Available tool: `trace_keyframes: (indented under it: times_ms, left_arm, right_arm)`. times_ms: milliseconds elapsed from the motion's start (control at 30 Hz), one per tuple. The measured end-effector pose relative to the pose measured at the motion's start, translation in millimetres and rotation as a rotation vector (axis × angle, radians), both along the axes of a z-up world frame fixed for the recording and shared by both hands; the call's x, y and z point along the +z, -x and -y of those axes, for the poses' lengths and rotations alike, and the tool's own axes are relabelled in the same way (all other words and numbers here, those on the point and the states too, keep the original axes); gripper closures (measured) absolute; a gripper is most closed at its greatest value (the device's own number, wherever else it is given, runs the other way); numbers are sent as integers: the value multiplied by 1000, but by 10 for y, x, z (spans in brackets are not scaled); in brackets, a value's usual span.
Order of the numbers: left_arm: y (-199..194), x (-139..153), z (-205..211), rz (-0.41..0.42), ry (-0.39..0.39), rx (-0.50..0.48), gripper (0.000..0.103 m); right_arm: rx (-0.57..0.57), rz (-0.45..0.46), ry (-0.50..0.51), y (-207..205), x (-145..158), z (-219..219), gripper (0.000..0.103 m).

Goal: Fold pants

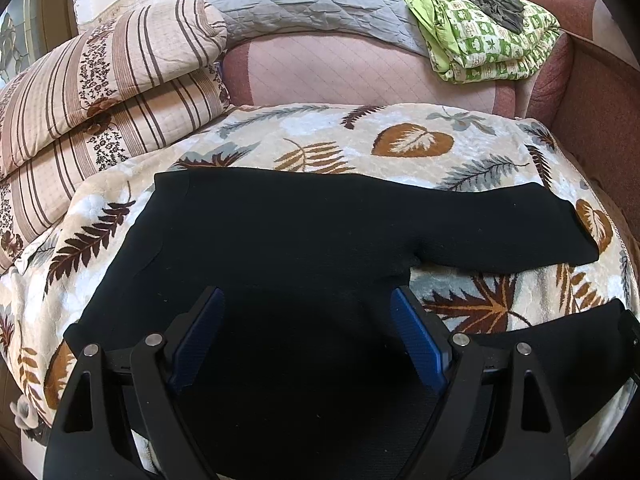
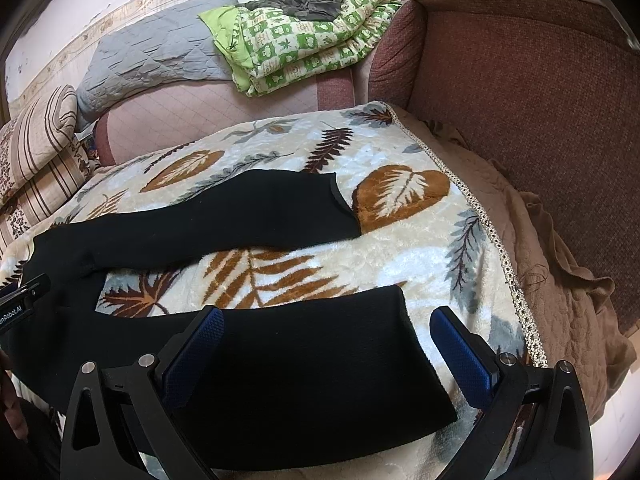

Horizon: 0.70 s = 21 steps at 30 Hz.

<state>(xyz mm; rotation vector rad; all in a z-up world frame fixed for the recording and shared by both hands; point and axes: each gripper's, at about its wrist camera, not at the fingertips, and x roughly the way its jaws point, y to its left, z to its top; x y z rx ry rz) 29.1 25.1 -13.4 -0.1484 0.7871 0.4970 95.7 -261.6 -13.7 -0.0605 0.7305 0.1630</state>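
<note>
Black pants (image 1: 280, 232) lie spread flat on a leaf-patterned blanket (image 1: 400, 136), waist to the left and the two legs splayed apart to the right. My left gripper (image 1: 306, 304) hovers open above the seat of the pants, blue pads wide apart with nothing pressed between them. In the right wrist view the near leg (image 2: 312, 360) runs under my right gripper (image 2: 328, 322), which is open with its pads on either side of the leg's end. The far leg (image 2: 240, 216) lies beyond it. The left gripper's body (image 2: 20, 300) shows at the left edge.
Striped folded quilts (image 1: 100, 92) are stacked at the left. A grey quilted cover (image 1: 304, 0) and a green patterned quilt (image 1: 488, 36) lie at the back. A red-brown sofa arm (image 2: 520, 120) rises on the right, with a tan cloth (image 2: 560, 280) below it.
</note>
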Motion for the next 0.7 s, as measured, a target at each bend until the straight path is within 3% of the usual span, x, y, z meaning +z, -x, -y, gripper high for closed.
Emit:
trace_keyframes:
  times_ms: [700]
  left_arm:
    - [-7, -10, 9, 0, 6, -2, 18]
  right_arm:
    - [-2, 1, 21, -2, -19, -22, 0]
